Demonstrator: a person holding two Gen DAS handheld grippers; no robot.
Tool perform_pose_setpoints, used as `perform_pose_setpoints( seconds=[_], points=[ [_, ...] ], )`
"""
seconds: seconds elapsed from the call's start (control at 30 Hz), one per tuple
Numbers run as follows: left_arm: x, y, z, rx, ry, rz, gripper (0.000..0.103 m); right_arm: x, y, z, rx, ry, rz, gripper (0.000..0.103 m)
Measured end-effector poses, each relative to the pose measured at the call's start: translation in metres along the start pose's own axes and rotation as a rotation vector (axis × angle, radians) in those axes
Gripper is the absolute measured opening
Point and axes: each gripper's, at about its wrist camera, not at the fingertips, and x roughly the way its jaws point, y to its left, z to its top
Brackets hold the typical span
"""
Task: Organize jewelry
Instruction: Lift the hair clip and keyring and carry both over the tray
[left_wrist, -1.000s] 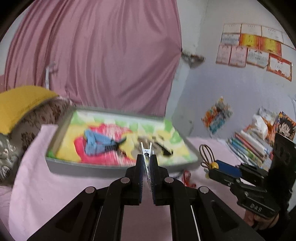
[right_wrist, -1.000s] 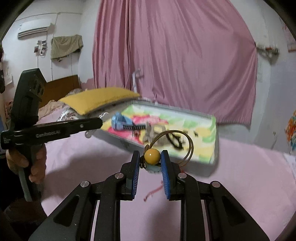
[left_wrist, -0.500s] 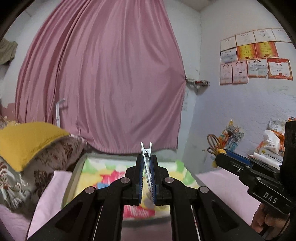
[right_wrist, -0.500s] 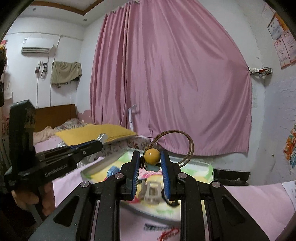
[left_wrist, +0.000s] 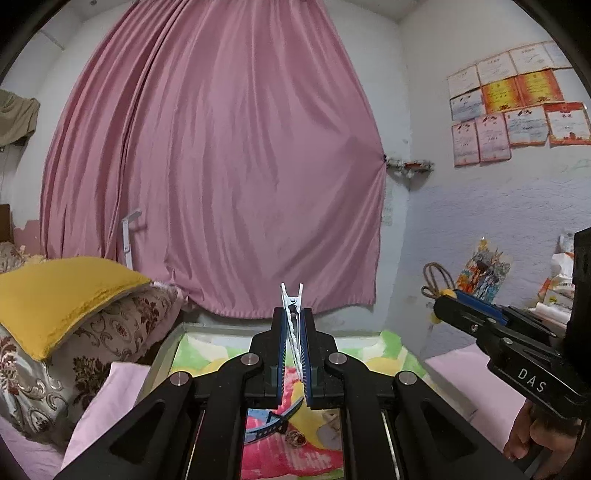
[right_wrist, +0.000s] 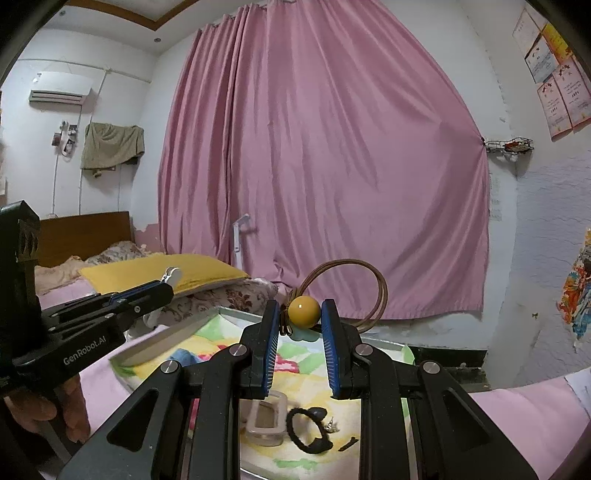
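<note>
Fingers (left_wrist: 281, 354) on clip (left_wrist: 291, 302); hair tie (right_wrist: 303, 311)

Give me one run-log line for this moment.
left gripper: shut on white hair clip | right gripper: shut on yellow-bead hair tie | both raised above tray | next: likely lower, release

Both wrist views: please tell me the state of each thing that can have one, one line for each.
Left gripper: shut on the white hair clip.
White hair clip: held upright, tip above the fingers.
Right gripper: shut on the hair tie.
Hair tie: yellow bead between the fingers, brown loop standing up.
Tray: open, holding items.
Black hair tie: lying in the tray.
Curtain: drawn shut.
</note>
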Motion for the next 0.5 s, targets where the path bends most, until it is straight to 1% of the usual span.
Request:
perform_pose_setpoints(
  seconds=[0.1,0.23,0.37,0.5],
  points=[
    [0.012,0.003,-0.004,0.003,0.06,0.013,0.007,0.008,0.0,-0.003,0.013,0.043,0.002,0.02],
    [0.025,0.007,-0.011,0.001,0.149,0.01,0.007,0.018,-0.003,-0.007,0.022,0.079,0.007,0.02],
    [0.029,0.008,-0.015,-0.001,0.181,0.016,0.007,0.023,-0.004,-0.012,0.018,0.115,0.022,0.02],
    [0.033,0.007,-0.019,0.009,0.219,0.021,0.007,0.032,-0.006,-0.02,0.036,0.177,0.051,0.02]
  ],
)
